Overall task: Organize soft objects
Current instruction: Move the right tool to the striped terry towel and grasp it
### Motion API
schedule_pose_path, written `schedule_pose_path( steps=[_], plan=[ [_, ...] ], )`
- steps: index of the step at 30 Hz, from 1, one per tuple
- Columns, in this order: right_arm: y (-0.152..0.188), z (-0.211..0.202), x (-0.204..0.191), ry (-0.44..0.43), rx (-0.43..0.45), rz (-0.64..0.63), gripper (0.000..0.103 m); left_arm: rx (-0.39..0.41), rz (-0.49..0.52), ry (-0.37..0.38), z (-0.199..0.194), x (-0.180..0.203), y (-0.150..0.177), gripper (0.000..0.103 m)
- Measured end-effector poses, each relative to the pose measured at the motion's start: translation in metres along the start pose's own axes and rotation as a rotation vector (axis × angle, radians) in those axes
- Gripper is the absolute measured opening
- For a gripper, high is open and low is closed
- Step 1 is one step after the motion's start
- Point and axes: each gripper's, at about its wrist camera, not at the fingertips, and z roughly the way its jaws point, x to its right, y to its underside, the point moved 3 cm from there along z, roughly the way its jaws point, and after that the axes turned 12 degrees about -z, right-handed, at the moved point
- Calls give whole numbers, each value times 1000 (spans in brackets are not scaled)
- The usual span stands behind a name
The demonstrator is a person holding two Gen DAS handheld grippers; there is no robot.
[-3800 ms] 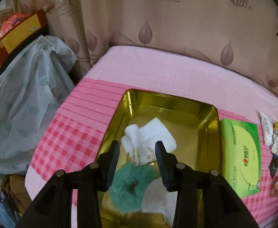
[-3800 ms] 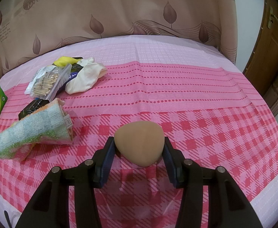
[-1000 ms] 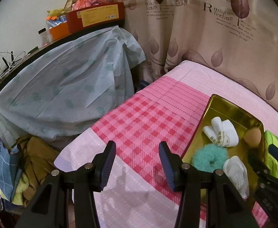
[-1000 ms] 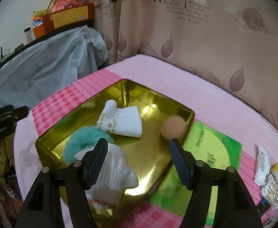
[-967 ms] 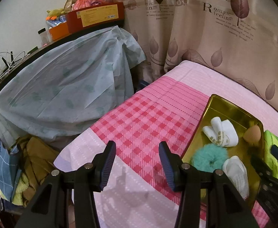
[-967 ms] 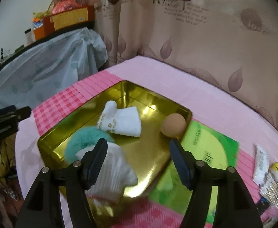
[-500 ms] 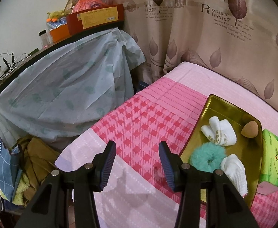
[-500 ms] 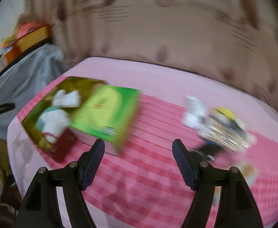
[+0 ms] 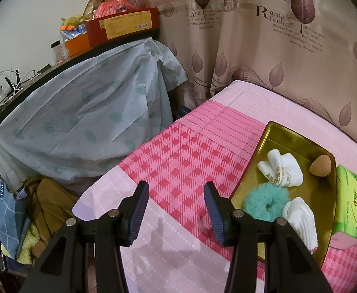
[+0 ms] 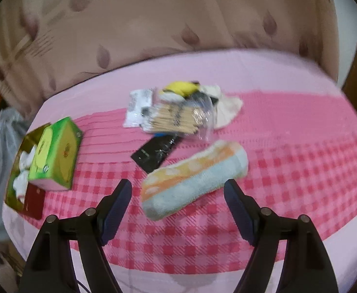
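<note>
Near the bed's (image 10: 300,151) front edge lies a rolled towel (image 10: 194,178), before the right gripper (image 10: 178,207), whose empty jaws have just been opening. Over the left corner, the left gripper (image 9: 176,210) hangs spread, empty.

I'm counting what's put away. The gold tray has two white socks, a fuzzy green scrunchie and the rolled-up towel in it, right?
Not the towel. The rolled towel lies on the pink cloth outside the tray, as the right wrist view shows. The left wrist view shows the gold tray holding two white socks, the green scrunchie and a tan sponge.
</note>
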Motion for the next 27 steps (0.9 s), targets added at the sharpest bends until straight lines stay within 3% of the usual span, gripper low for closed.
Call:
schedule_pose_path(
  steps=[3, 7, 10, 12, 18, 22, 27],
  plan=[
    [-1, 17, 3, -40, -38, 79, 67, 4, 5, -2, -1, 0, 0, 48],
    [-5, 35, 1, -23, -65, 124, 66, 5, 8, -4, -1, 1, 0, 48],
    [-7, 43, -2, 13, -68, 122, 59, 4, 8, -4, -1, 1, 0, 48],
    [-9, 46, -3, 40, -60, 108, 47, 4, 10, -6, -1, 2, 0, 48],
    [-9, 46, -11, 87, -15, -60, 28, 5, 9, -6, -1, 2, 0, 48],
    [-4, 36, -14, 90, 35, -159, 25, 8, 17, -7, -2, 4, 0, 48],
    [1, 22, -13, 159, 90, -290, 22, 25, 36, -3, -4, 5, 0, 48]
  ],
)
